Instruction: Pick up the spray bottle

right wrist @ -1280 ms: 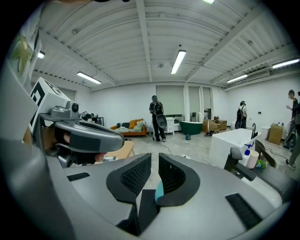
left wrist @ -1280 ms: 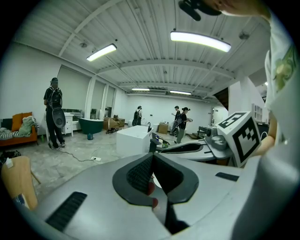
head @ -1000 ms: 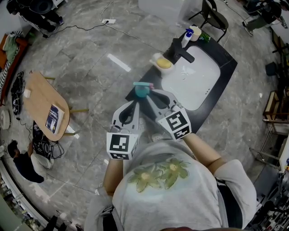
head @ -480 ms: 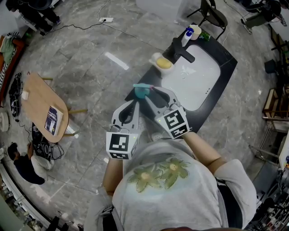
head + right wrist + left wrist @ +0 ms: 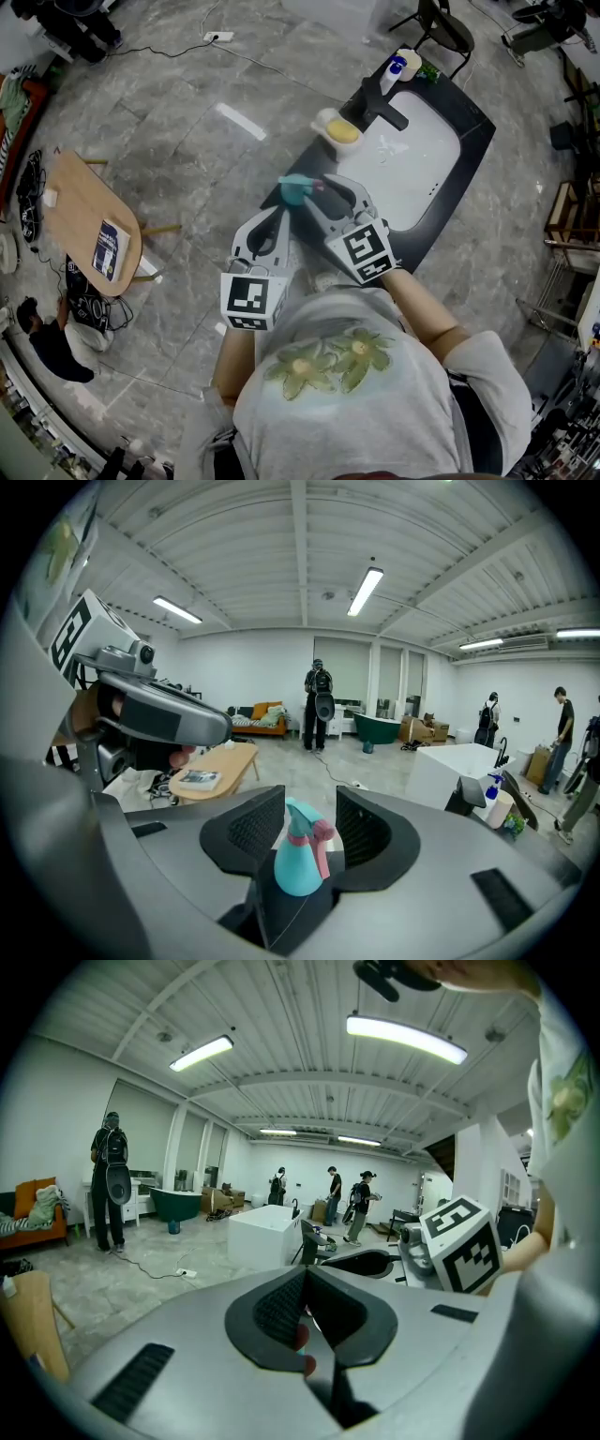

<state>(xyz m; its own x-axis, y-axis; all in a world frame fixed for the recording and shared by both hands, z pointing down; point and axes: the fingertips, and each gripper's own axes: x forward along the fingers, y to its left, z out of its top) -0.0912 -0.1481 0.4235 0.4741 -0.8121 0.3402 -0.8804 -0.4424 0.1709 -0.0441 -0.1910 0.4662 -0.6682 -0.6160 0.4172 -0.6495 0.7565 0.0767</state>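
Observation:
A teal spray bottle (image 5: pixel 295 189) with a pink trigger stands upright on the near left corner of the black sink counter (image 5: pixel 467 142). My right gripper (image 5: pixel 317 190) reaches up to it from the right. In the right gripper view the spray bottle (image 5: pixel 300 860) stands between the two pads of my right gripper (image 5: pixel 302 829). The jaws have just been opening, and a gap shows on each side of the bottle. My left gripper (image 5: pixel 279 217) hangs just short of the bottle. In its own view my left gripper (image 5: pixel 306 1288) has its pads together.
A white basin (image 5: pixel 412 164) fills the counter, with a black tap (image 5: pixel 380 105), a dish holding a yellow sponge (image 5: pixel 340 131) and a blue-capped bottle (image 5: pixel 390 73) behind. A wooden side table (image 5: pixel 82 217) stands at the left. People stand far off.
The right gripper's jaws have spread apart and now flank the bottle. The bottle stays on the counter corner. The left gripper has kept still.

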